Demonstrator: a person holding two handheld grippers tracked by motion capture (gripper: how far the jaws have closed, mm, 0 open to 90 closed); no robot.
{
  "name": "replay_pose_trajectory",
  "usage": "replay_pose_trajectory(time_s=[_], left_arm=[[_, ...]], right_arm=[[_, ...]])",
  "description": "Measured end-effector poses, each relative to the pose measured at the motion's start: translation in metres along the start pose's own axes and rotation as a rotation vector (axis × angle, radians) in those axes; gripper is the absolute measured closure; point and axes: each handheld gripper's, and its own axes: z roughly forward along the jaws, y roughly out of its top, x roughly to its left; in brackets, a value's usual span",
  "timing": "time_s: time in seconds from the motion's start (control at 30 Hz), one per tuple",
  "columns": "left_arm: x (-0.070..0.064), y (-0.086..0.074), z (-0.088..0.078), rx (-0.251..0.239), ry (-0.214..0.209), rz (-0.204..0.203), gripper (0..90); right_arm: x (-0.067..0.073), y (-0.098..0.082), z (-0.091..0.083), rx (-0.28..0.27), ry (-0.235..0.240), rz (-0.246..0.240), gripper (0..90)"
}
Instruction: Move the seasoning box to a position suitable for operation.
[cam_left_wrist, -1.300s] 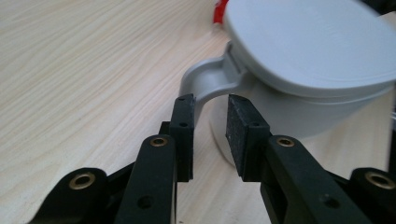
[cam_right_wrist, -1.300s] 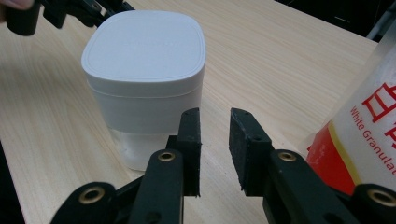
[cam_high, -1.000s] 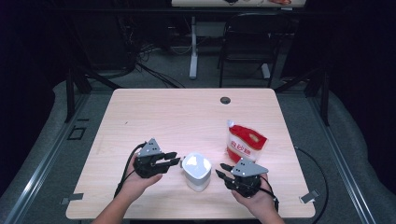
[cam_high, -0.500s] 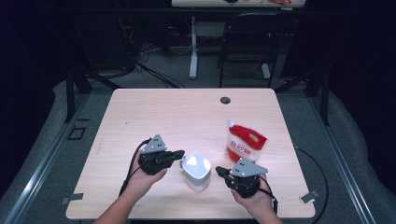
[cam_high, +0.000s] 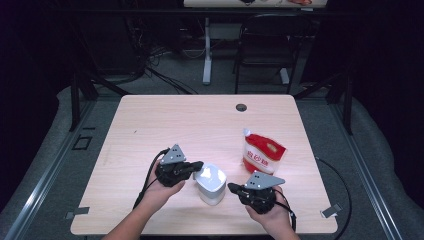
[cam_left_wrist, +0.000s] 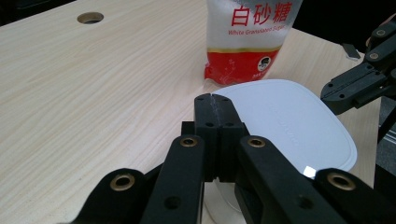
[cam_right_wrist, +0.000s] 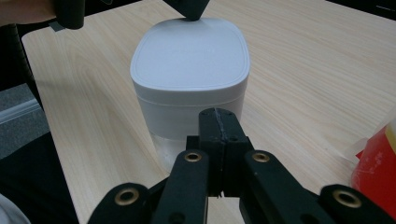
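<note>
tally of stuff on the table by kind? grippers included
White lidded container: 1
Red-and-white sugar bag: 1
Black two-jaw grippers: 2, the left gripper and the right gripper, both shut
Total: 4

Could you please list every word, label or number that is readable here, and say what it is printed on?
"白砂糖": large red characters on the sugar bag.
"White Granulated Sugar": small red line beneath them, its last letters hard to make out.
Round emblem on the bag's red lower band: too small to read.
White lidded container: a faint embossed line on its lid, unreadable.
</note>
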Motion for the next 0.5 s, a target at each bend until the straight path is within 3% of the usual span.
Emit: replay_pose_trajectory(time_s=[0.5], left_arm=[[0.0022, -0.0027, -0.0016, -0.010, 0.011, -0.012, 90.0]], right_arm=[[0.0032, 0.0007, 0.0060, 0.002, 0.015, -0.002, 89.8]])
